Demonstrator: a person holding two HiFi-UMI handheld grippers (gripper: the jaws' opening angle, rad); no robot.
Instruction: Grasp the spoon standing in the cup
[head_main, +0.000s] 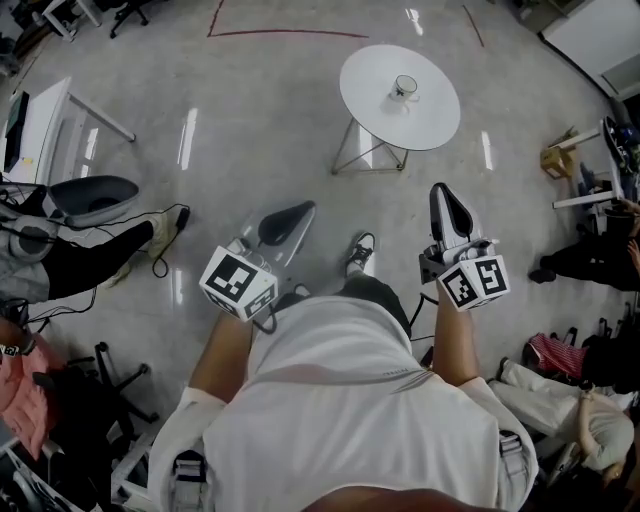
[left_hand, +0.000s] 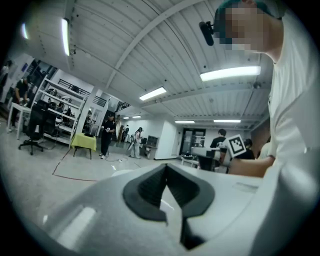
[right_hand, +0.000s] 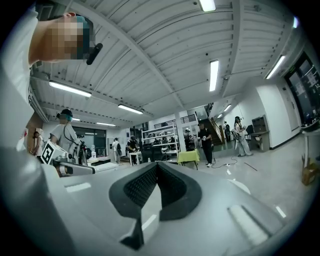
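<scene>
Person wears white T-shirt (head_main: 340, 400), grey straps (head_main: 187, 470), dark sneaker (head_main: 361, 252).

A round white bench (head_main: 440, 115) on thin metal legs stands far ahead on the shiny grey floor (head_main: 250, 120). A thin red line (head_main: 285, 33) runs beyond it. A white desk (head_main: 45, 125) stands far left. A small table with a yellow cloth (left_hand: 83, 142) stands far off.

From the head we look steeply down over the person's chest at the left tool (head_main: 306, 209) and the right tool (head_main: 440, 189), with the round table (head_main: 440, 112) well ahead. Each tool camera sits close behind its own jaws and faces level across the room. Both share the yellow cloth (left_hand: 83, 141), and the left one catches the right tool's marker cube (left_hand: 236, 145).
</scene>
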